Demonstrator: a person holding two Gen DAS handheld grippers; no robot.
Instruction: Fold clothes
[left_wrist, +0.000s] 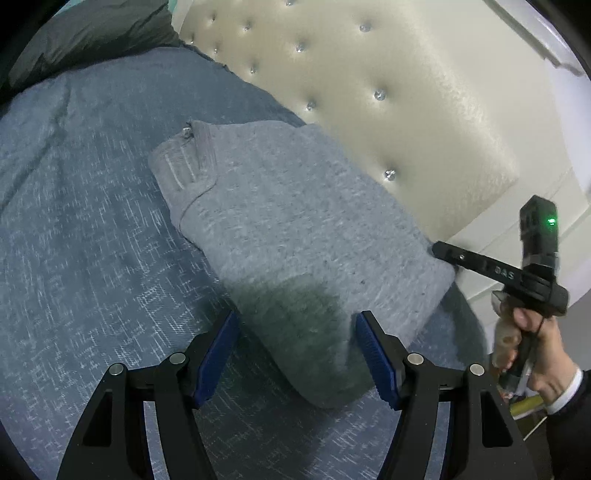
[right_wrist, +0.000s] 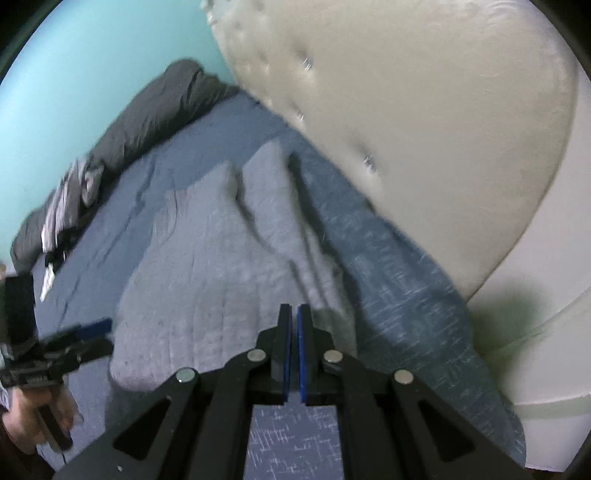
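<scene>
I hold my left gripper (left_wrist: 297, 354) spread over the near end of the folded grey knit sweater (left_wrist: 295, 229) on the blue bedspread (left_wrist: 74, 221); my right gripper (right_wrist: 294, 354) is pressed together, empty, at its right edge.

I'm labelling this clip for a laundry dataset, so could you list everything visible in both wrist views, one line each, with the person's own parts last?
grey sweater: one, light grey knit, partly folded, lying on the bed near the headboard
bedspread: one, blue with pale flecks, covering the bed under the sweater
dark duvet: one, charcoal, bunched along the far edge of the bed
striped cloth: one, grey and white, blurred, by the duvet
headboard: one, cream, tufted with shiny studs
wall: turquoise, behind the duvet
left gripper: black with blue pads, open, the sweater's near end between its fingers
right gripper: black, blue pads, shut with nothing between them
right hand: on the right gripper's handle, dark sleeve, white cuff
</scene>
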